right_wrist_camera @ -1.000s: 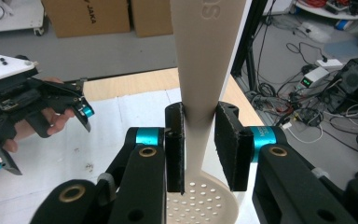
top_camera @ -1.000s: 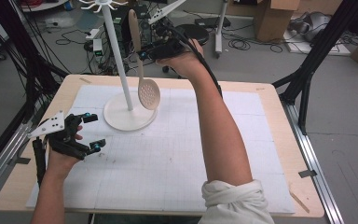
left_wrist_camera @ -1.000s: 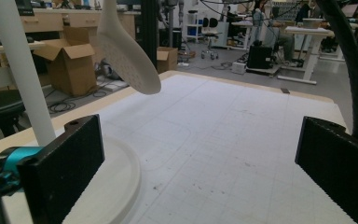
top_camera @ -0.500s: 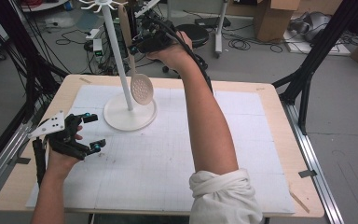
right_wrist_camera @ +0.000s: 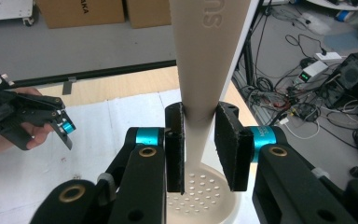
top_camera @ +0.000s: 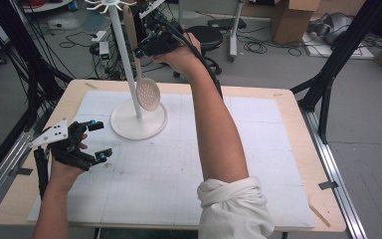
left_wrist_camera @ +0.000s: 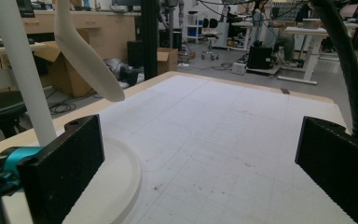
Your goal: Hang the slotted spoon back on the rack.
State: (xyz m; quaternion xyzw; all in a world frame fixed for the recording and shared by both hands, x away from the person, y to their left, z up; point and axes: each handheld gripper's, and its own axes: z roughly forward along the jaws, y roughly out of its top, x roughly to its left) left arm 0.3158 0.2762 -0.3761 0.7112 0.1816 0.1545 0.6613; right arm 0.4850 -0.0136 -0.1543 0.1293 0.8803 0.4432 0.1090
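- the worktop (top_camera: pixel 258 149) is carrying the white hook stand (top_camera: pixel 138 127), and no utensil is hanging on its hooks yet.
- you are holding the slotted spoon (top_camera: pixel 148 93) upright beside the pole, handle end near the hooks; hooking it on looks like what is left.
- your right gripper (right_wrist_camera: pixel 204 144) fingers are clamping the spoon's handle.
- your left gripper (top_camera: pixel 97 141) is hovering low over the worktop, fingers spread wide, gripping nothing.

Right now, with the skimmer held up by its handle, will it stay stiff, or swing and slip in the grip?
The skimmer looks stiff: its handle runs straight from the right tool to the perforated bowl, with no sag. It is probably light, being thin and pierced. It may pivot or slip, since the pads pinch only the smooth, narrow neck while the bowl hangs low beside the stand.
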